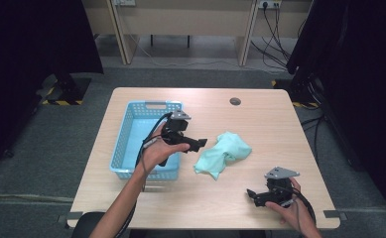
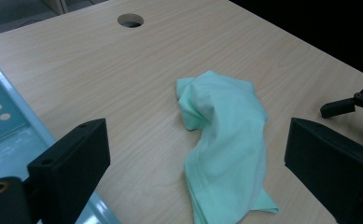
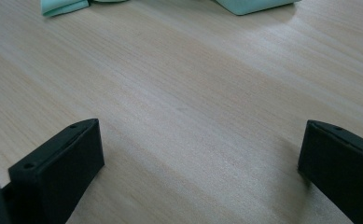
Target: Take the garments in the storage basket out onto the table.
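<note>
A crumpled mint-green cloth [image 1: 224,153] lies on the wooden table [image 1: 260,124], right of the blue basket [image 1: 126,131]. My left gripper [image 1: 199,144] hovers over the basket's right edge, pointing at the cloth and open. In the left gripper view the cloth [image 2: 226,140] lies ahead between the spread jaws of my left gripper [image 2: 198,172], untouched. My right gripper [image 1: 253,195] rests low near the table's front right, open, aimed left. In the right gripper view, my right gripper [image 3: 202,172] frames bare wood, and the cloth's edge [image 3: 254,5] shows at the top.
The light blue perforated plastic basket [image 2: 2,135] stands left of centre with nothing in it. A round cable hole [image 1: 235,101] sits near the far edge of the table. Cables and dark stands line the floor beyond the table's right side.
</note>
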### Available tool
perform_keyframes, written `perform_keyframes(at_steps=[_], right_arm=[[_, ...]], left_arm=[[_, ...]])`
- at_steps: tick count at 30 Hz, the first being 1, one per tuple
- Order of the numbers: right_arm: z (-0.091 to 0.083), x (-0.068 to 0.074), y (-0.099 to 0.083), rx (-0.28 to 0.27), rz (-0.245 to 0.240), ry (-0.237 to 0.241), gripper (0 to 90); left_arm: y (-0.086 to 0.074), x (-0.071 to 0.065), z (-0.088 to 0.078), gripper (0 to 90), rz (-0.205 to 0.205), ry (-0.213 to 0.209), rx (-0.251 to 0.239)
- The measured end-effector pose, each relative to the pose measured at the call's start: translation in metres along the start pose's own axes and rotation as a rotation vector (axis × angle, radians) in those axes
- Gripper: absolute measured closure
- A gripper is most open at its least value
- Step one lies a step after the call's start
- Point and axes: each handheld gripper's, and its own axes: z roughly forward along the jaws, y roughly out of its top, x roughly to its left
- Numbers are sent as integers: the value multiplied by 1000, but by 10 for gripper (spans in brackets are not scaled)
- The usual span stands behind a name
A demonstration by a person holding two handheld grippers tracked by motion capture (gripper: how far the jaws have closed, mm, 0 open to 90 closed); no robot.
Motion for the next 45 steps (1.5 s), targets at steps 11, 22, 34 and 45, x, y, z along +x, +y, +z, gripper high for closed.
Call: perform_keyframes(at_steps=[11, 22, 34, 45], right_arm=[[0, 0, 0, 1, 1, 1, 3], [0, 0, 0, 1, 1, 1, 3], [0, 0, 0, 1, 2, 1, 3], [0, 0, 0, 1, 2, 1, 3]], left_arm=[[-9, 17, -11, 63, -35, 30, -8], [-15, 25, -19, 63, -55, 45, -13], [-25, 27, -26, 64, -55, 58, -1], [-34, 27, -36, 64, -57, 66, -11]])
